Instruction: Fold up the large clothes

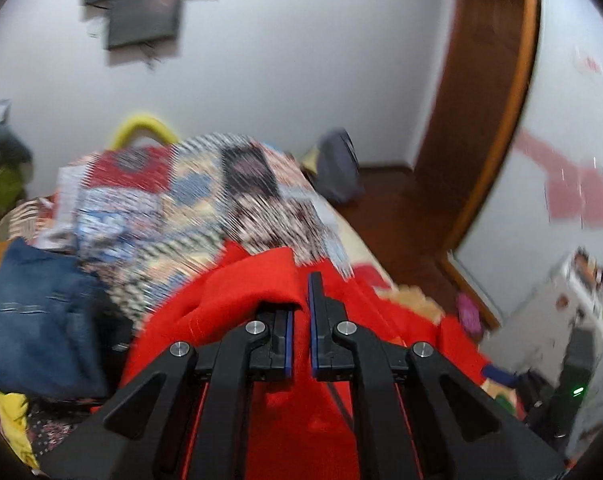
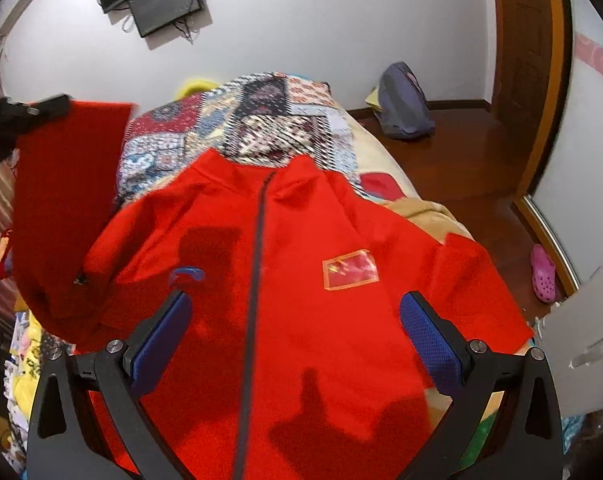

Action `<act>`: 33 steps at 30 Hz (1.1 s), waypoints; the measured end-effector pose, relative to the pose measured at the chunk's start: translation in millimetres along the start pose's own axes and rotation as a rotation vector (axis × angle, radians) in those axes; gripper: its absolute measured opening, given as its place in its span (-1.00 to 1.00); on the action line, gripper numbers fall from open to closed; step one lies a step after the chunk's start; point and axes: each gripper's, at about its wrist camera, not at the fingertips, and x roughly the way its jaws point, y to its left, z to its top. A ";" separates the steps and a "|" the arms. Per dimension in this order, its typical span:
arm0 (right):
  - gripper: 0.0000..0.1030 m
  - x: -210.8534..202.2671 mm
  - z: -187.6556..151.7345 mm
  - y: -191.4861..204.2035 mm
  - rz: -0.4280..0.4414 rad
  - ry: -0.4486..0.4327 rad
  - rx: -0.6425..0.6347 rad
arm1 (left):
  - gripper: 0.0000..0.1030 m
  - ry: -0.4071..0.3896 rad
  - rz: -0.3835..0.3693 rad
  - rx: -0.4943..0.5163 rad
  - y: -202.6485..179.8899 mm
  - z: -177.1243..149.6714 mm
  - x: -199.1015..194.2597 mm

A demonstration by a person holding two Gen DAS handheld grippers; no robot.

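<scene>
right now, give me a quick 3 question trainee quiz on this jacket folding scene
1. True or false: the right gripper is clamped on the red jacket.
2. Which gripper is holding up the jacket's sleeve? A) left B) right C) neither
3. Fill in: the flag patch sits between the jacket's zipper and the ____ finger of the right gripper in the right wrist view.

Key:
1. False. Its jaws stand wide open above the jacket, with nothing between the pads.
2. A. The left gripper is shut on red fabric, and the right wrist view shows it at upper left with the sleeve hanging from it.
3. Right-hand.
</scene>
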 end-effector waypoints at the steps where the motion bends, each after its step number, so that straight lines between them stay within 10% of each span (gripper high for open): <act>1: 1.00 1.2 -1.3 -5.8 -0.006 0.008 0.006 | -0.90 0.039 -0.021 0.011 -10.0 -7.1 16.3; 10: 1.00 18.8 -20.8 -40.4 -0.009 0.105 0.068 | -0.90 0.339 -0.131 0.082 -51.2 -77.3 96.8; 13: 1.00 24.6 -25.7 -41.5 0.004 0.134 0.073 | -0.59 0.398 -0.147 0.101 -54.7 -89.5 97.3; 17: 1.00 29.5 -28.0 -34.5 0.036 0.157 0.058 | 0.26 0.322 -0.134 0.136 -46.9 -85.7 61.5; 23: 1.00 49.7 -23.4 -15.3 0.120 0.212 0.035 | 0.77 0.179 -0.021 0.115 12.1 -69.2 2.5; 29: 0.83 89.0 -12.6 12.1 0.146 0.264 -0.009 | 0.79 0.213 0.138 -0.001 104.1 -90.7 -21.0; 33: 0.19 123.8 -12.6 28.1 0.112 0.333 -0.043 | 0.79 0.296 0.175 -0.104 157.1 -122.6 -25.5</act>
